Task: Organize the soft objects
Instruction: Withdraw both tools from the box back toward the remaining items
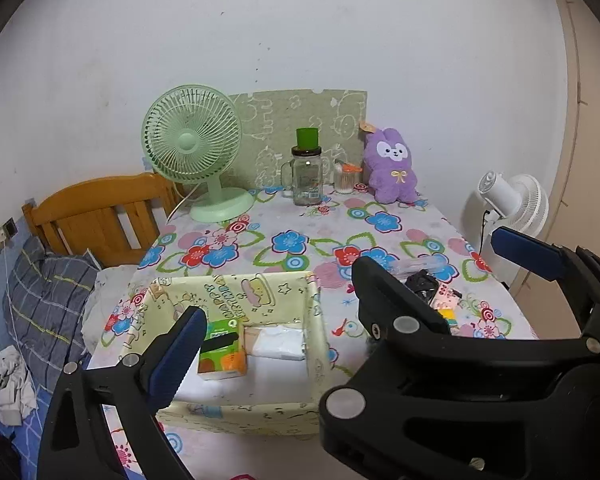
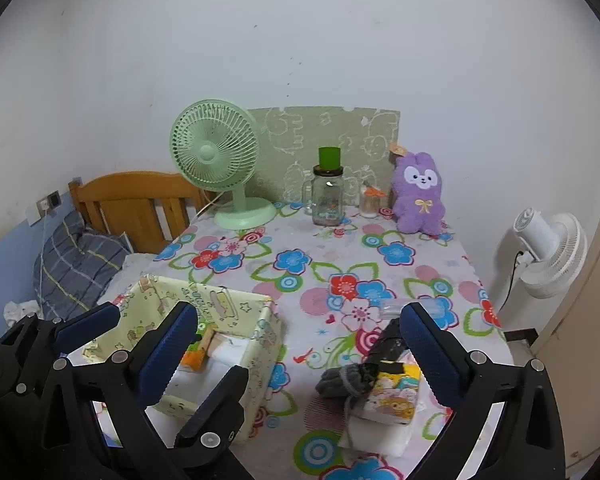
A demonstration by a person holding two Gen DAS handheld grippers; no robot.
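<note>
Near the table's front left stands a pale yellow cartoon-print box [image 1: 236, 292] [image 2: 236, 312], holding a green-and-orange pack [image 1: 222, 354] and a white soft pack [image 1: 278, 342]. My left gripper [image 1: 300, 328] hovers open above the box; its right finger is hidden behind the right gripper [image 1: 428, 252]. To the right lie a dark grey sock [image 2: 346, 380], a cartoon tissue pack [image 2: 392, 400] and a white pack [image 2: 376, 436]. My right gripper [image 2: 300, 312] is open above the cloth, holding nothing. A purple plush rabbit [image 2: 418, 200] sits upright at the far right.
A green desk fan [image 2: 220, 168], a glass jar with a green cup [image 2: 328, 196] on it and a small swab jar [image 2: 369, 202] line the back of the flowered table [image 2: 300, 264]. A white fan [image 2: 548, 248] stands off the right edge; a bed and pillow [image 2: 76, 264] lie left.
</note>
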